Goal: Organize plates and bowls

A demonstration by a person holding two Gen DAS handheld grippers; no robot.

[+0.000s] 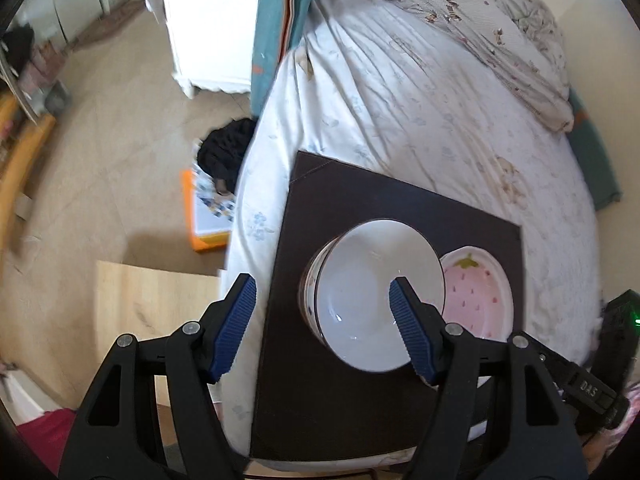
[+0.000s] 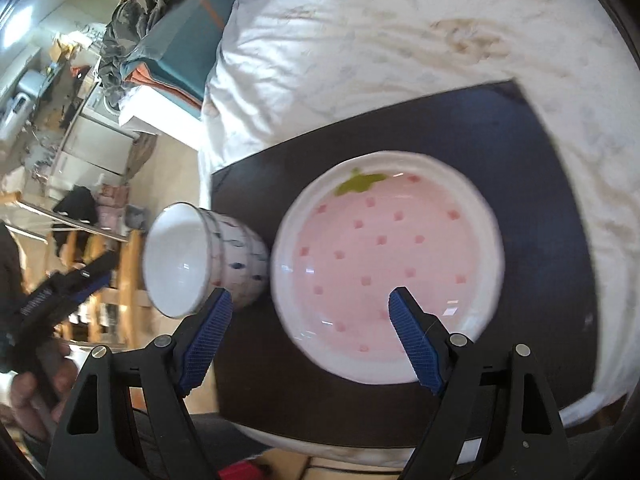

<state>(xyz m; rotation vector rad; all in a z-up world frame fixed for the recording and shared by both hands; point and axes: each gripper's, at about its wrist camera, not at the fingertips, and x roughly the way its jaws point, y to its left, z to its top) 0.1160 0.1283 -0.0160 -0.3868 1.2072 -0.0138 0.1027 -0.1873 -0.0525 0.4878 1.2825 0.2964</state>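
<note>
The left gripper [image 1: 323,292] is held wide open above a white bowl [image 1: 378,294]; nothing is gripped, and one blue finger [image 1: 412,330] is seen in front of the bowl's inside. The bowl is set on a dark board [image 1: 460,216], just beside a pink strawberry-patterned plate [image 1: 478,292]. The right gripper [image 2: 310,304] is likewise spread open and empty over that plate [image 2: 386,264], which lies flat on the same board [image 2: 540,168]. The bowl [image 2: 200,260] is seen at the plate's left edge. The board is laid on a bed covered by a white sheet [image 1: 400,100].
</note>
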